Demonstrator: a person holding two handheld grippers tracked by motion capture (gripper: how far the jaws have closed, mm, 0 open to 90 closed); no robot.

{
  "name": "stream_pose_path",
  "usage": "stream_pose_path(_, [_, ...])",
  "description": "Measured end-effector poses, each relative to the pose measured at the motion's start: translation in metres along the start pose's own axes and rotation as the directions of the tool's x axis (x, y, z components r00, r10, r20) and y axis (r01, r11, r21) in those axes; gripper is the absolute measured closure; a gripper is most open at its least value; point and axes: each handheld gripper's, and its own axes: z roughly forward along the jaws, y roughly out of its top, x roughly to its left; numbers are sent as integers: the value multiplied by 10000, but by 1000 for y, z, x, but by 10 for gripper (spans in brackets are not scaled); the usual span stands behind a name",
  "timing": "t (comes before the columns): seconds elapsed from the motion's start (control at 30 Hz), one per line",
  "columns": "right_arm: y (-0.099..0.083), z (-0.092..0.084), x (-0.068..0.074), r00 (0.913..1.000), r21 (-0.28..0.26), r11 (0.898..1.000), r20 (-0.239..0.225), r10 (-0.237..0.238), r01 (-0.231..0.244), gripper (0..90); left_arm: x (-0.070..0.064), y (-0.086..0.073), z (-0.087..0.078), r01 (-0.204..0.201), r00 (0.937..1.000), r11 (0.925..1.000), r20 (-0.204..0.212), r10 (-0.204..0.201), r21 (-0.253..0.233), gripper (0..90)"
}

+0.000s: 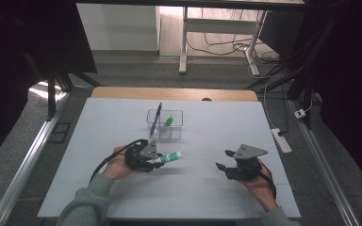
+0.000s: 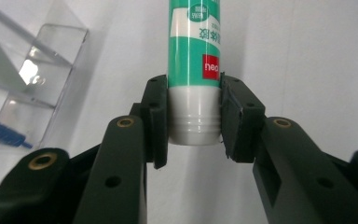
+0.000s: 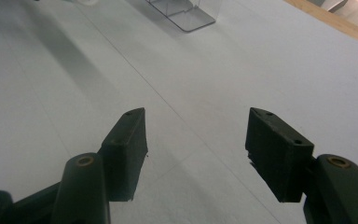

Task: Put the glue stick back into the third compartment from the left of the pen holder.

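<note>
**Glue stick held, ready to be carried to the clear organiser**

A green and white glue stick (image 2: 193, 56) is clamped by the left gripper (image 1: 156, 161) at its grey cap end, the pads pressed on both sides of the cap, as the left gripper view makes plain. In the high view the stick is seen lying nearly level, its free end pointed toward the right edge of the table (image 1: 217, 188), over the middle of the white surface and a little toward the near edge. The step in hand is judged to be the carrying of the stick to the clear organiser (image 1: 165, 125), which stands just beyond it toward the far edge.

For the next move, the stick would probably have to be tipped upright and lowered into a free compartment; which compartments are free cannot be told for certain.

A blue pen (image 1: 158, 117) is leaned in the organiser's left part, and a small green item (image 1: 169, 121) is lodged near its middle; both are likely to be brushed if the stick is brought in low or at a slant, and the thin clear walls are easily misjudged.

The right gripper (image 1: 222, 160) is held over the right part of the table, near the near edge, its jaws parted with nothing between them, well clear of the path.
</note>
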Motion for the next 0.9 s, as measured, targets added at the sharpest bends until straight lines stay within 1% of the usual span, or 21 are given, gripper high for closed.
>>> stream_pose_path(0.07, [2, 0, 2, 10000, -32, 10000, -42, -61, 61, 383, -2, 2, 1, -41, 10000, 10000, 34, 41, -2, 644])
stream_pose_path(0.17, [6, 0, 6, 9995, 109, 9994, -13, -329, 329, 376, -5, 6, 3, -120, 9999, 9999, 59, 120, 10, 644])
stream_pose_path(0.2, [7, 1, 8, 9994, 50, 9994, -118, -336, 337, 375, -6, 8, 4, -156, 9999, 9999, 60, 156, 6, 644])
stream_pose_path(0.3, [11, 2, 12, 9986, 94, 9987, -201, -498, 500, 370, -8, 11, 5, -260, 9996, 9997, 81, 260, 38, 644])
stream_pose_path(0.43, [14, 3, 16, 9978, 6, 9984, -372, -556, 557, 368, -9, 12, 5, -292, 9996, 9996, 63, 292, -7, 644])
stream_pose_path(0.7, [15, 4, 17, 9974, 12, 9982, -414, -594, 595, 366, -10, 14, 7, -285, 9996, 9996, 79, 285, 65, 644])
stream_pose_path(0.9, [17, 4, 19, 9973, -67, 9981, -409, -618, 615, 365, -12, 17, 9, -237, 9997, 9996, -19, 237, 155, 644])
